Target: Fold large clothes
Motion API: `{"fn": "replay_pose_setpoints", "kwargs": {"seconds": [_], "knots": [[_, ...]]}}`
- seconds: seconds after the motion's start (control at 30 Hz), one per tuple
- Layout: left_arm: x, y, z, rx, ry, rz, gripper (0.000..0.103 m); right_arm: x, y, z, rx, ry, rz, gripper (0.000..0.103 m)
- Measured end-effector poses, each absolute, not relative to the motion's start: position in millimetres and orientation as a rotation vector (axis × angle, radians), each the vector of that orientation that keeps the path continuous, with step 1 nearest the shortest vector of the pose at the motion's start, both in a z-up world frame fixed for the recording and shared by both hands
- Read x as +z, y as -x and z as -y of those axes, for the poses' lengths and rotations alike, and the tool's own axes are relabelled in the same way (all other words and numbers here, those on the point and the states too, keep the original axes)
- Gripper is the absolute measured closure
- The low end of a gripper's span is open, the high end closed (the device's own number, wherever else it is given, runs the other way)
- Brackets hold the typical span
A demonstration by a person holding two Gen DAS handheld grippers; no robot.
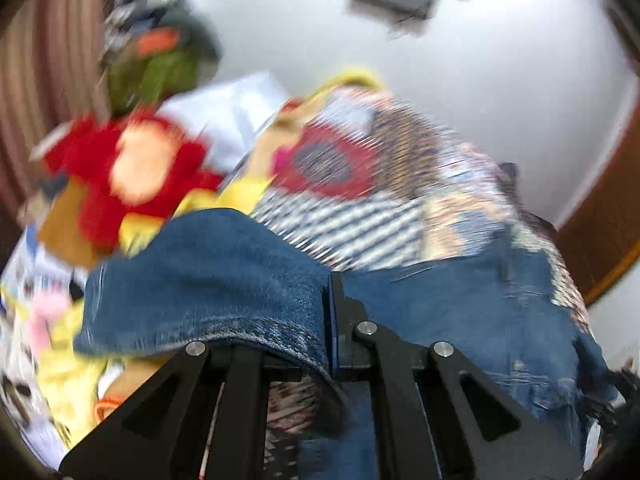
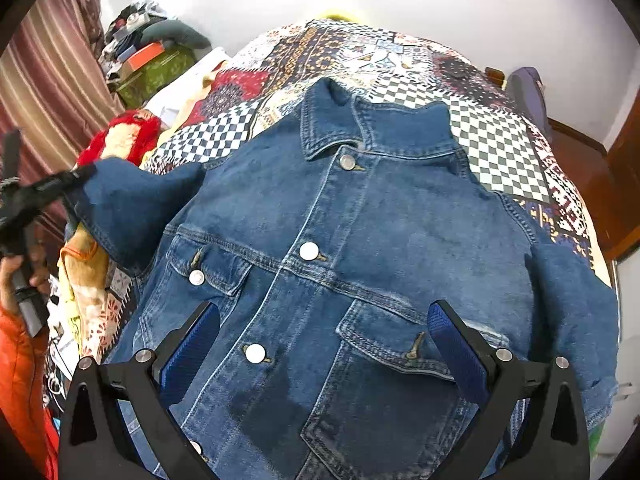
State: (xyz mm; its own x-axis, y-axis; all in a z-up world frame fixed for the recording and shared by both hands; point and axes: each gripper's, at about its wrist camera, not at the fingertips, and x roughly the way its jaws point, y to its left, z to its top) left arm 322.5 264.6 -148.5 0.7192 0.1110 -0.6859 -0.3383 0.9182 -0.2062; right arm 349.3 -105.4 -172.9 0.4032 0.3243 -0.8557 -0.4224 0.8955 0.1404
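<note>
Blue denim jacket point(image 2: 360, 240) lay buttoned on the patchwork bed point(image 2: 500, 140); left gripper point(image 1: 330, 320) pinched its sleeve (nine o'clock), right gripper point(image 2: 324, 344) jaws wide above it.

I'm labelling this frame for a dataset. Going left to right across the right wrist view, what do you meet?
Left gripper clamped on the sleeve → red toy → denim jacket with open right gripper over it → quilt → wooden door.

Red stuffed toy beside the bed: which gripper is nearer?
Left. The left gripper, shut on the blue denim jacket sleeve, is close beside the toy; the open right gripper hovers over the jacket front.
</note>
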Motion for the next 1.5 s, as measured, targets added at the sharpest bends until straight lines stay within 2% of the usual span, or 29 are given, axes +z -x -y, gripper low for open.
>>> {"fn": "replay_pose_setpoints", "kwargs": {"seconds": [0.17,0.47,0.53,0.57,0.6,0.67,0.7,0.83,0.9,1.03,1.3,1.5], "knots": [[-136.1,-339.0,-192.7,0.043,0.275,-0.747,0.097,-162.8,-346.2,116.9,0.469,0.061,-1.033,0.000],[-226.6,-365.1,-88.2,-0.155,0.221,-1.051,0.096,-154.9,-332.4,143.5,0.429,0.087,-1.017,0.000],[-233.4,-361.5,-76.2,-0.143,0.171,-1.065,0.092,-155.3,-330.8,149.3,0.420,0.095,-1.019,0.000],[-232.3,-358.6,-75.4,-0.146,0.168,-1.063,0.085,-155.7,-330.3,151.8,0.415,0.099,-1.021,0.000],[-229.1,-354.8,-76.3,-0.160,0.180,-1.060,0.070,-155.9,-330.1,153.3,0.410,0.104,-1.023,0.000],[-221.1,-343.6,-83.8,-0.197,0.228,-1.057,0.049,-155.8,-329.9,154.3,0.406,0.108,-1.023,0.000],[-214.8,-336.9,-88.9,-0.206,0.247,-1.045,0.045,-155.8,-329.9,153.7,0.407,0.109,-1.023,0.000],[-189.9,-309.4,-119.3,-0.185,0.278,-0.998,0.043,-155.0,-330.2,138.7,0.428,0.131,-1.013,0.000],[-181.6,-301.4,-141.3,-0.131,0.283,-0.963,0.036,-153.2,-330.1,123.8,0.445,0.164,-1.002,0.000],[-172.4,-271.3,-187.5,0.041,0.201,-0.904,0.035,-148.1,-329.7,85.7,0.502,0.225,-0.983,0.000],[-196.5,-230.1,-251.5,0.151,0.209,-0.936,0.035,-155.3,-317.8,-28.3,0.660,0.436,-0.927,0.000],[-226.9,-213.2,-265.1,0.174,0.253,-0.975,0.035,-192.9,-318.5,-109.8,0.773,0.595,-0.973,0.000]]}}
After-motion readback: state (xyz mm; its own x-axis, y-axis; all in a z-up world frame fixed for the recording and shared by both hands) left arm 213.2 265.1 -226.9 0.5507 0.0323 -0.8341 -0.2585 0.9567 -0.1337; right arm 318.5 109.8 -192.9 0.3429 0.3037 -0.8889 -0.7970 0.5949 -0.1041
